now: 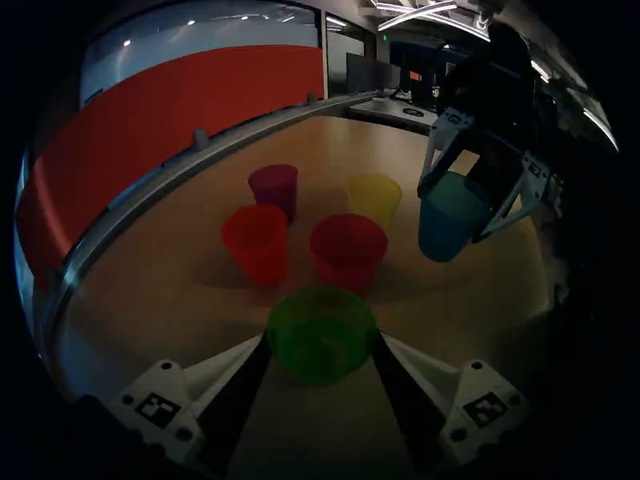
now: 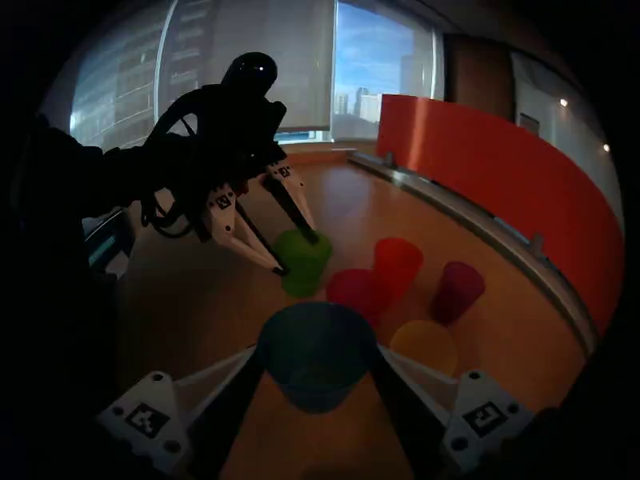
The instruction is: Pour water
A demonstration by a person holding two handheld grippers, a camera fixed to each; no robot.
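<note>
My worry starts close. The green cup looks like thin plastic, so if my left tongs squeeze harder it may buckle or slip. Farther out, tilting the blue cup away from the green rim would spill on the table or knock the red cup. I cannot see water in either cup. The left tongs are clamped on the green cup, the right tongs on the blue cup.
</note>
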